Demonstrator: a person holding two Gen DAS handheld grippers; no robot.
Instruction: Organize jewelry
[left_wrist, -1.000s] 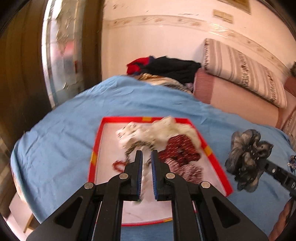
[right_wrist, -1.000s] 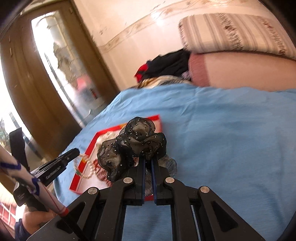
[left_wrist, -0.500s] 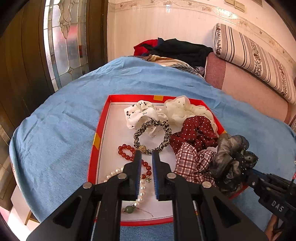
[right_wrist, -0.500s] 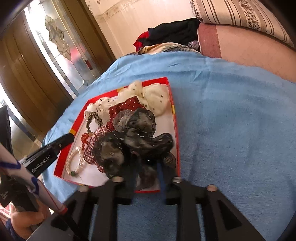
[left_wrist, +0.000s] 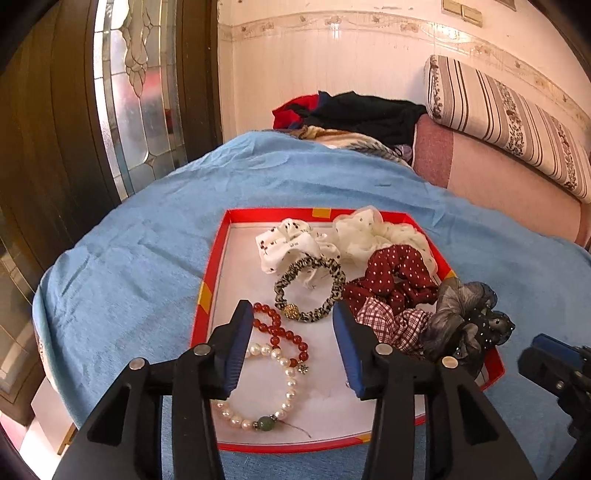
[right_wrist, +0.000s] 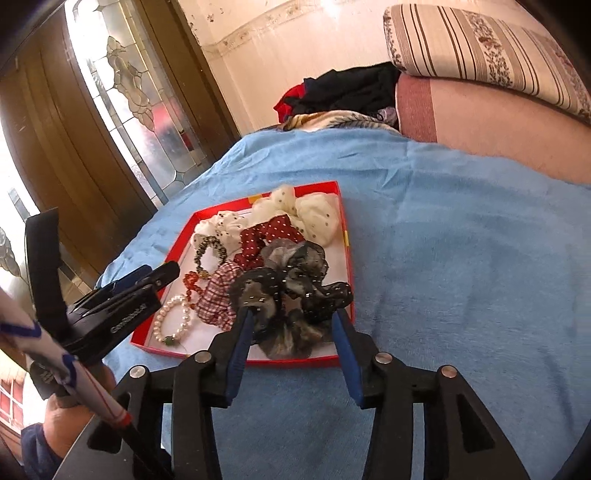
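Note:
A red-rimmed tray (left_wrist: 212, 266) with a white floor lies on the blue bedspread; it also shows in the right wrist view (right_wrist: 349, 266). It holds a pearl bracelet (left_wrist: 280, 398), a red bead bracelet (left_wrist: 284, 332), a leopard hair tie (left_wrist: 310, 288), and white, dotted red and plaid scrunchies. A grey-black scrunchie (right_wrist: 291, 295) lies at the tray's near right corner, also seen in the left wrist view (left_wrist: 465, 321). My left gripper (left_wrist: 291, 332) is open above the bracelets. My right gripper (right_wrist: 291, 328) is open, its fingers on either side of the grey-black scrunchie.
The blue bedspread (right_wrist: 461, 258) spreads wide to the right of the tray. A striped cushion (left_wrist: 509, 118) and a pile of dark clothes (left_wrist: 354, 114) lie at the back. A wooden door with leaded glass (left_wrist: 133, 103) stands at the left.
My right gripper carried the grey-black scrunchie to the tray and opened, letting it go. My left gripper opened above the bracelets.

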